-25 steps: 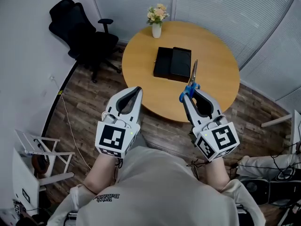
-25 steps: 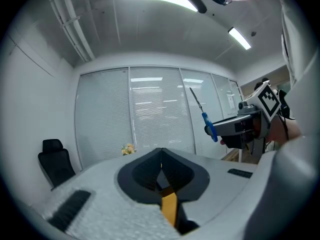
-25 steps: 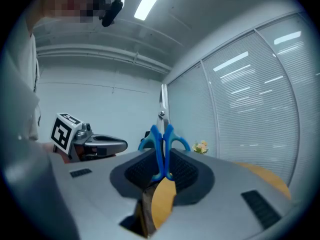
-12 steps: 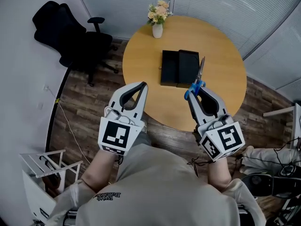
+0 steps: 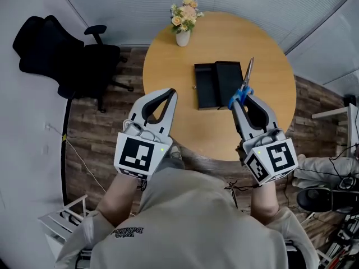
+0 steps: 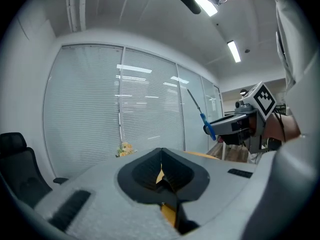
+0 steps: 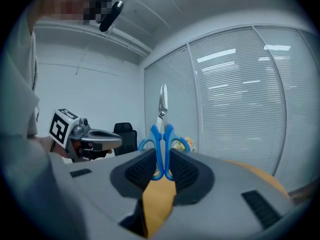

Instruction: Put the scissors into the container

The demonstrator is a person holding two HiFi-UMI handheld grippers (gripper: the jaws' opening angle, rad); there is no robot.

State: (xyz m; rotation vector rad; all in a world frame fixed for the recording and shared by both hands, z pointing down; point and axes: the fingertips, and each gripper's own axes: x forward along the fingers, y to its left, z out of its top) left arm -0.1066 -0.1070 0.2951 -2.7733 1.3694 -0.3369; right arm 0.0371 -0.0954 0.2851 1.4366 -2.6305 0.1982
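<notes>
Scissors (image 5: 245, 82) are pinched by the blue handles in the right gripper (image 5: 240, 100), blades up, near the black container (image 5: 205, 86); the left gripper (image 5: 168, 92) is pressed together, empty; putting them inside remains.

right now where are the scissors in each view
Head view: scissors right of centre, in the right gripper, just right of the container.
Left gripper view: scissors upper right, blades slanting up-left.
Right gripper view: scissors dead centre, upright between the jaws.
Shared landmark: the flowers.
</notes>
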